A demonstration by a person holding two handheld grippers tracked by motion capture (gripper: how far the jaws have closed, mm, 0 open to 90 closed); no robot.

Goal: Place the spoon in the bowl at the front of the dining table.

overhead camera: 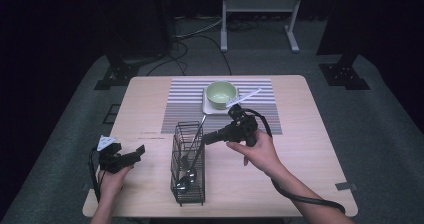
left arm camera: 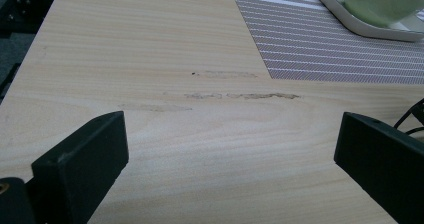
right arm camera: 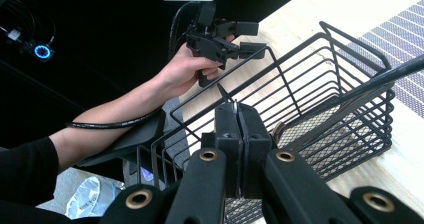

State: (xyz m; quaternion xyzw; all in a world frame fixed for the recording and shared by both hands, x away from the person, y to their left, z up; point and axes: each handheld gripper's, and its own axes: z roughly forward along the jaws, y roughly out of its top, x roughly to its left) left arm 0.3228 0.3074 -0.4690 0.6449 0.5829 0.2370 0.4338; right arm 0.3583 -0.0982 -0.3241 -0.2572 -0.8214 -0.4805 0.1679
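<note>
A black wire basket (overhead camera: 187, 196) stands on the table's front middle with several metal utensils (overhead camera: 183, 180) inside. My right gripper (overhead camera: 205, 138) reaches over the basket's upper right rim. Its jaws are shut, with a thin sliver of a metal utensil handle pinched between the tips (right arm camera: 235, 106). Another dark handle (right arm camera: 395, 71) leans across the basket (right arm camera: 300, 84). My left gripper (overhead camera: 139, 153) rests low at the table's front left, open, with bare wood between its fingers (left arm camera: 225, 159). The left gripper (right arm camera: 247, 36) also appears beyond the basket in the right gripper view.
A green bowl (overhead camera: 221, 94) sits on a white square plate (overhead camera: 209, 107) on a striped placemat (overhead camera: 185, 109) at the back. A white spoon (overhead camera: 247, 98) lies at the bowl's right. The bowl (left arm camera: 385, 1) and plate (left arm camera: 360, 26) lie far ahead of my left gripper.
</note>
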